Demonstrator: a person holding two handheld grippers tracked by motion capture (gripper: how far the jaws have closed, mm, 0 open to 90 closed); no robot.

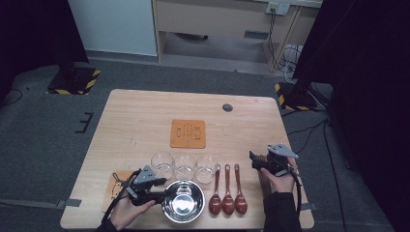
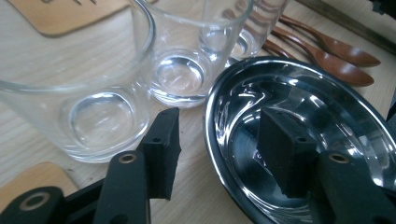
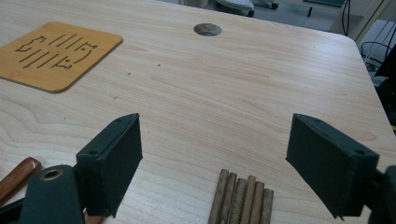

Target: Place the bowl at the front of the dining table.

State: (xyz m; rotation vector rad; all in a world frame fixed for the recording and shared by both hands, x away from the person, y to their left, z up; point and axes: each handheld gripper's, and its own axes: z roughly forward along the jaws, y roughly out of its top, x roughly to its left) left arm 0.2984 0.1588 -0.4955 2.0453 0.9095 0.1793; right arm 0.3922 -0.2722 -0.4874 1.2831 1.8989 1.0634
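While the left gripper (image 2: pixel 215 154) straddles the near-left rim of the steel bowl (image 1: pixel 183 200), jaws spread and not clamped, the bowl sits at the table's near edge. The right gripper (image 3: pixel 215 168) gapes, released, above a bundle of chopsticks (image 3: pixel 242 198) near right.

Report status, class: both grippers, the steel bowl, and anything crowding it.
Left gripper open, straddling the steel bowl rim. Right gripper open above the wooden sticks. Glasses and spoons crowd the bowl.
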